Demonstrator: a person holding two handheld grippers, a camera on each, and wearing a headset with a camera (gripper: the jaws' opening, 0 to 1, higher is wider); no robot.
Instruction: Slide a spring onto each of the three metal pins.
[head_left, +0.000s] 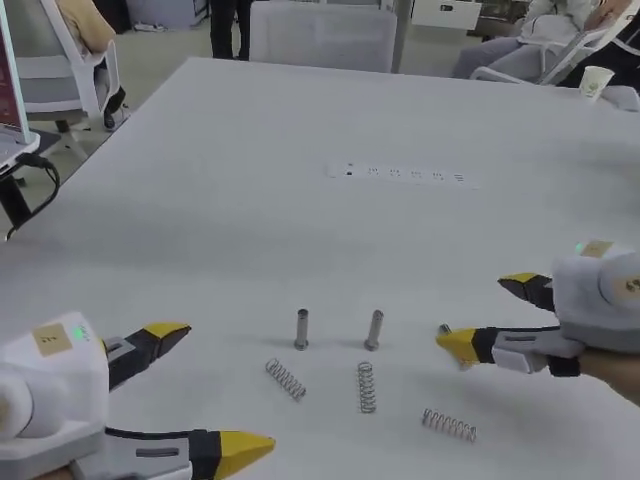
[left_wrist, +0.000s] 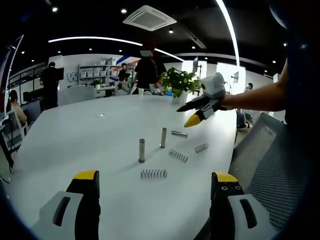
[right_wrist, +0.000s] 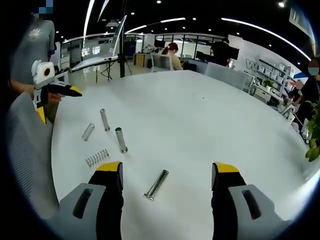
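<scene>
Left gripper (head_left: 225, 386) is nearest in head view, jaws spread and empty, well apart from the fallen pin (head_left: 444, 328); right gripper (head_left: 478, 312), also spread and empty, hangs just beside that pin, with two upright pins (head_left: 302, 328) to its left and three bare springs (head_left: 366, 386) flat on its near side. Left gripper view: fallen pin lies beyond the upright pair, below the right gripper's tip. Right gripper view: it lies flat between the jaw tips, long axis roughly along them, flanged end nearest, so righting it looks like the right gripper's job.

Shiny metal pins (head_left: 302, 328), matt tabletop (head_left: 300, 180)
</scene>
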